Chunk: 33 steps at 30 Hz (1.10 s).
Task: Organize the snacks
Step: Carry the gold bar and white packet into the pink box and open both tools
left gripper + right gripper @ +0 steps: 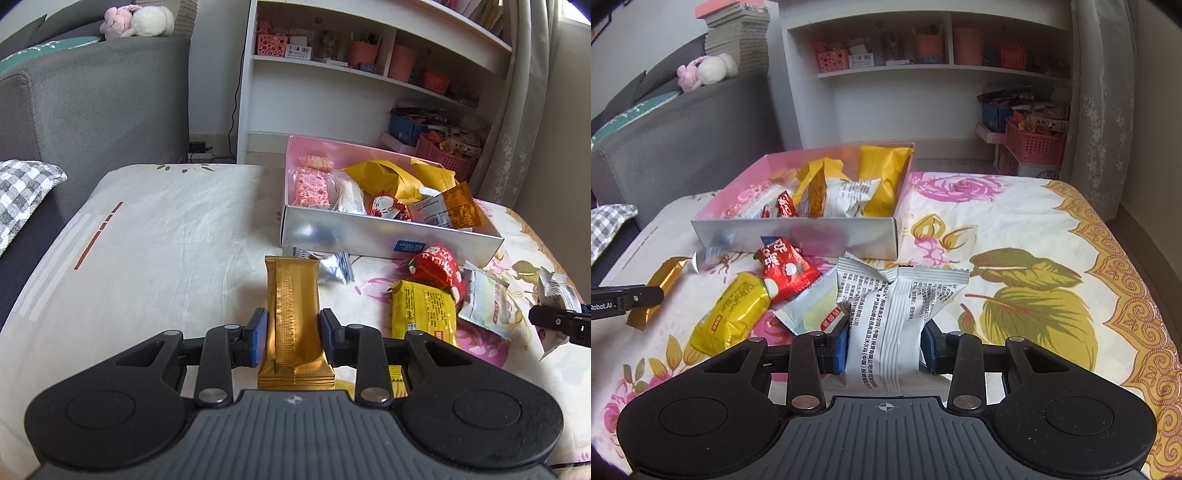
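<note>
My left gripper [292,317] is shut on a long gold snack packet [291,295], which points away from me just above the flowered cloth. My right gripper [886,332] is shut on a white printed packet [897,295], crumpled between the blue pads [840,349]. Behind both stands an open silver box [369,232] [812,230] with a pink inside, holding several snacks. Loose on the cloth in front of it lie a yellow packet [735,314], a red packet [786,269], a pale white-green packet [809,310] and a small silver one [705,258].
A grey sofa [92,103] with a checked cushion [22,192] stands to the left. A white bookshelf [886,74] and pink baskets [1034,144] are behind the table. The cloth's patterned border [1126,295] marks the table's right edge. A curtain [1100,92] hangs at the right.
</note>
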Each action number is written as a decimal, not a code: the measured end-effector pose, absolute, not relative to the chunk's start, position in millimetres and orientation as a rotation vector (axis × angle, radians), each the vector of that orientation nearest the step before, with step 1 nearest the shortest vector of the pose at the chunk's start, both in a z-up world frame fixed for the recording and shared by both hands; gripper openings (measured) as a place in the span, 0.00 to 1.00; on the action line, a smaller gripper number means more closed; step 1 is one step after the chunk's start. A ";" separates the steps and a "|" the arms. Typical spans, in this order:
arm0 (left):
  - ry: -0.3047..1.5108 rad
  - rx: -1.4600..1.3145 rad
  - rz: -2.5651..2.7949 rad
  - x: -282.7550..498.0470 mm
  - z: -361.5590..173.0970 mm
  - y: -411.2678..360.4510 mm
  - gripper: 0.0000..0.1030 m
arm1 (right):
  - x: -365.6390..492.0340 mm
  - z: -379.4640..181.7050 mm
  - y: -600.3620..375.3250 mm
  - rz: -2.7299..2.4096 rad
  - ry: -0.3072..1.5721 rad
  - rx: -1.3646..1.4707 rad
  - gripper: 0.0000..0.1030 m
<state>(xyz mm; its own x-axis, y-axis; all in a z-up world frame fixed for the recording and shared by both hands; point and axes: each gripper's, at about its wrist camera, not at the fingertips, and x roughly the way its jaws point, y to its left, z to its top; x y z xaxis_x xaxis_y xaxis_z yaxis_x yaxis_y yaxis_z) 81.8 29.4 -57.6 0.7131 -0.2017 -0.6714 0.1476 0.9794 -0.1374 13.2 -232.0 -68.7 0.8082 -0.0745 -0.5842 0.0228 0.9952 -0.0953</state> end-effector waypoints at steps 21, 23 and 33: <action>0.766 -0.265 -0.223 96.5 -27.8 27.9 0.27 | 37.1 -32.8 -211.2 -0.011 0.607 0.028 0.36; 0.760 -0.281 -0.225 99.8 -25.0 26.0 0.27 | 42.9 -29.9 -209.4 -0.014 0.602 0.048 0.36; 0.740 -0.336 -0.215 122.2 -17.4 16.7 0.27 | 76.9 -12.8 -199.3 0.006 0.575 0.096 0.36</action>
<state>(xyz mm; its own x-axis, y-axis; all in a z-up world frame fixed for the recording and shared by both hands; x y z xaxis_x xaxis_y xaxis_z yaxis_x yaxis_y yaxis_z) 122.2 16.7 -17.4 0.7205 -0.3080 -0.6214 0.0735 0.9249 -0.3731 76.9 -199.3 -12.8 0.8391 0.0325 -0.5430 0.0211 0.9955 0.0921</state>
